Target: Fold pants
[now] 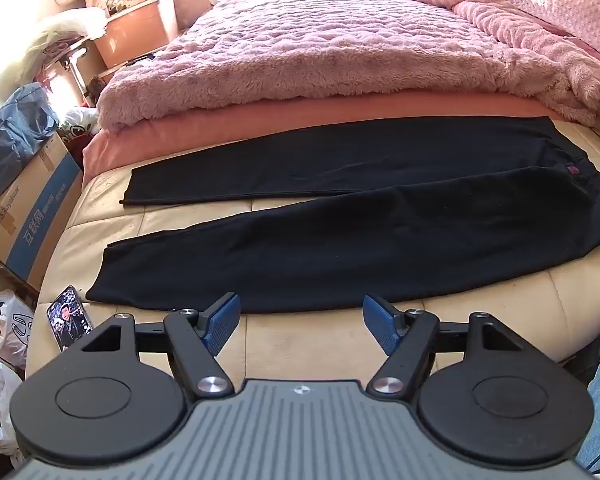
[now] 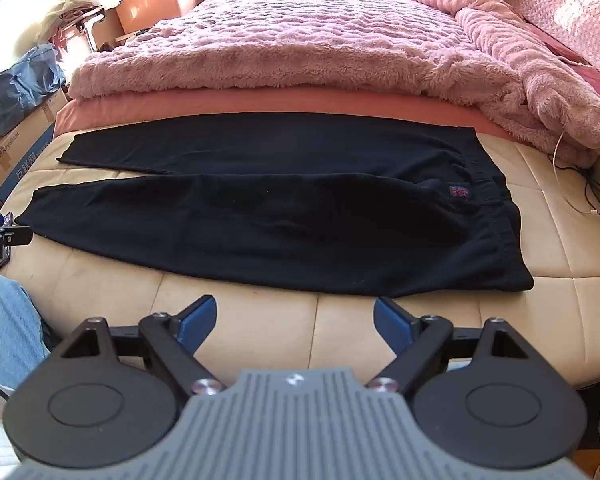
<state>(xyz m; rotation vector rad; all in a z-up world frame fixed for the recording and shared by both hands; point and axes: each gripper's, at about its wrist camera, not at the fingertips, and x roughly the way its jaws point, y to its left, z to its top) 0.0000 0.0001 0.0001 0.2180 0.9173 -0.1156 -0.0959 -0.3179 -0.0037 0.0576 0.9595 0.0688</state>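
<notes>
Folding is not started: the black pants [image 1: 339, 216] lie flat on the bed [image 1: 319, 340], both claws, left claw [image 1: 300, 322] and right claw [image 2: 294, 322], wide open, next should grip the near leg.

Phone [image 1: 68, 317] at lower left of the left wrist view: lower corner is hiding behind the gripper housing; screen picture too small to read. Cardboard box [image 1: 32, 216] lettering is blurring out. Pants [image 2: 268, 208] label [image 2: 458, 191] too small to read. Left gripper [image 2: 0, 232] is getting cut off by the right view's left edge.
</notes>
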